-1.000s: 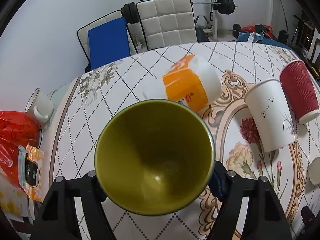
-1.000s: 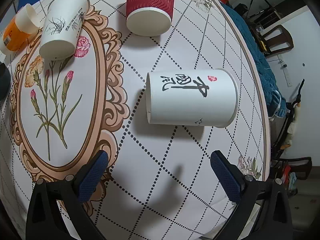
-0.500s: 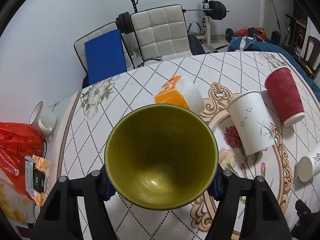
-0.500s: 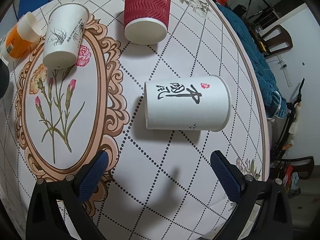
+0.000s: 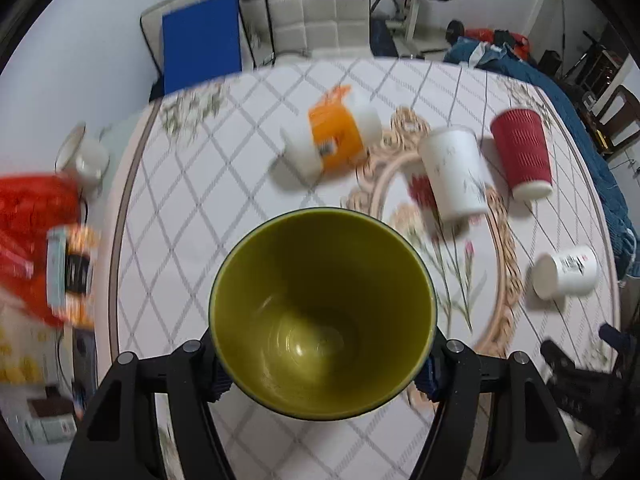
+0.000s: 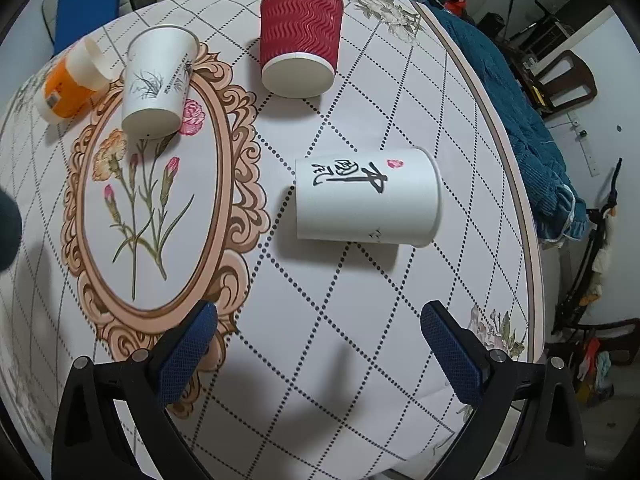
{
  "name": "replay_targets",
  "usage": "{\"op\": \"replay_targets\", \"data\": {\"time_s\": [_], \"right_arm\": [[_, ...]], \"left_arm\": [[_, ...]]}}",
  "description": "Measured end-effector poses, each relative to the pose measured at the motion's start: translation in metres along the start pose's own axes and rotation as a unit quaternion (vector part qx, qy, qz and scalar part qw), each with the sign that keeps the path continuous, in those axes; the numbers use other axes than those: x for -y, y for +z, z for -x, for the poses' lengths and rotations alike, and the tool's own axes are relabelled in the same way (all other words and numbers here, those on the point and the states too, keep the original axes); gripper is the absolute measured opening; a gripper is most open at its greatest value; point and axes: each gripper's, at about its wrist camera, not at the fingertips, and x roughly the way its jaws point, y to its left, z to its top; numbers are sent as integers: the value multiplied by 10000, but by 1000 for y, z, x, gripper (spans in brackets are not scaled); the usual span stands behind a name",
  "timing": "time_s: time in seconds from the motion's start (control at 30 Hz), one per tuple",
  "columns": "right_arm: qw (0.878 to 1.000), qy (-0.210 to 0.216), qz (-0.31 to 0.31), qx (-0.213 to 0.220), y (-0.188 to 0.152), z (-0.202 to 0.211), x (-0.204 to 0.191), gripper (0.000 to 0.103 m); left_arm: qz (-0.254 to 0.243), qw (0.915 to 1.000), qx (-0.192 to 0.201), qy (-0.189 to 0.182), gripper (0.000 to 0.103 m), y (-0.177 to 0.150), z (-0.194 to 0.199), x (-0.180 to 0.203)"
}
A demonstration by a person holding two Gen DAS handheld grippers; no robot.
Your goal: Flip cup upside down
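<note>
Our left tongs pinch the green cup, mouth toward the camera, empty, above the desk. Our right tongs hang spread above a white cup lying sideways.

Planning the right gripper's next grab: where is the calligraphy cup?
In the right wrist view, the calligraphy cup lies on its side, ahead of the open right gripper, below the red cup.

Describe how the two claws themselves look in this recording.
Both match: the left claw and right claw have matte black angular plastic arms with triangular cut-outs and silver screw heads, and fingers faced with dark blue textured pads. No cables, markings or sleeves show.
</note>
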Motion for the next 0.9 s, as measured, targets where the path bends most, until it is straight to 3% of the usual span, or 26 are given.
{"op": "replay_targets", "data": {"time_s": [0.3,0.4,0.57,0.73,0.9], "right_arm": [[9989,376,287,17,-22,13,29,103],[9979,400,506,43,-27,12,38,103],[9961,500,727,33,-32,6,48,103],[9944,509,931,-16,-36,0,52,103],[9939,462,1005,-46,-34,-1,55,103]], "left_arm": [[544,9923,-1087,-251,67,-67,11,22],[653,9862,-1482,-332,67,-90,5,36],[859,9690,-2251,-551,67,-116,-22,57],[1018,9556,-2706,-576,67,-118,-51,69],[888,9572,-2723,-424,67,-104,-62,77]]}}
